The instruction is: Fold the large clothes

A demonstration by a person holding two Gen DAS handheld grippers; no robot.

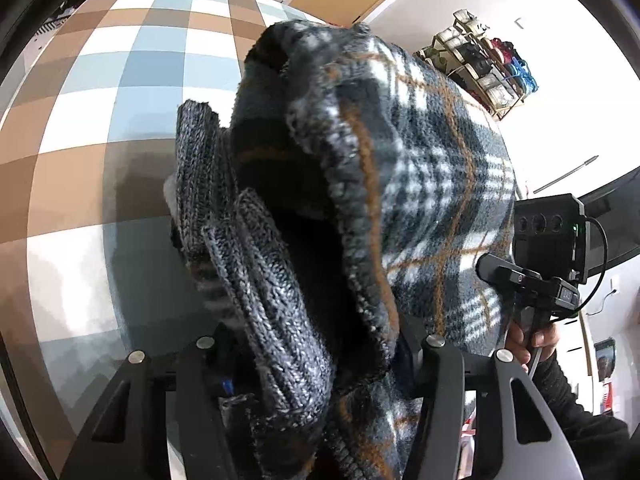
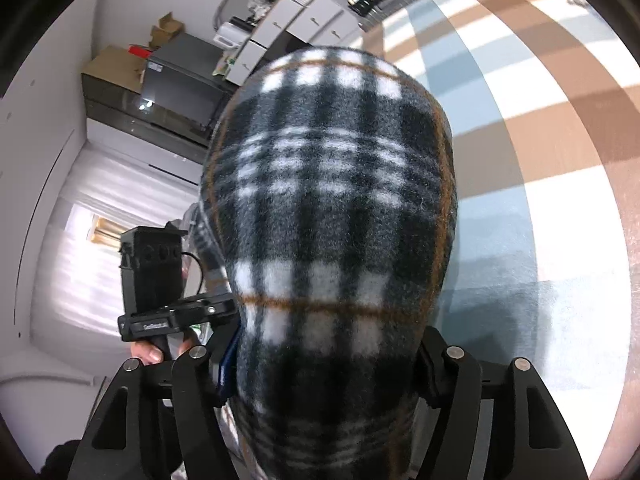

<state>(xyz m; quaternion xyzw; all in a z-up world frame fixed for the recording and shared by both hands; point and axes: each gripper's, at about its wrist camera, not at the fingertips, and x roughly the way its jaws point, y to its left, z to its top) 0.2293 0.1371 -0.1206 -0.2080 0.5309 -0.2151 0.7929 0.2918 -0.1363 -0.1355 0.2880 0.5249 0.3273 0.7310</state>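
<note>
1. your left gripper (image 1: 320, 364) is clamped on a bunched fold of the plaid fleece garment (image 1: 432, 168), its grey knit cuff (image 1: 248, 264) spilling over the left finger.
2. left of that bundle the checkered cloth (image 1: 120, 100) lies bare and open.
3. your right gripper (image 2: 324, 364) grips the same garment (image 2: 332, 200), draped high between the jaws.
4. to its right the checkered surface (image 2: 540, 168) runs clear to the far edge.
</note>
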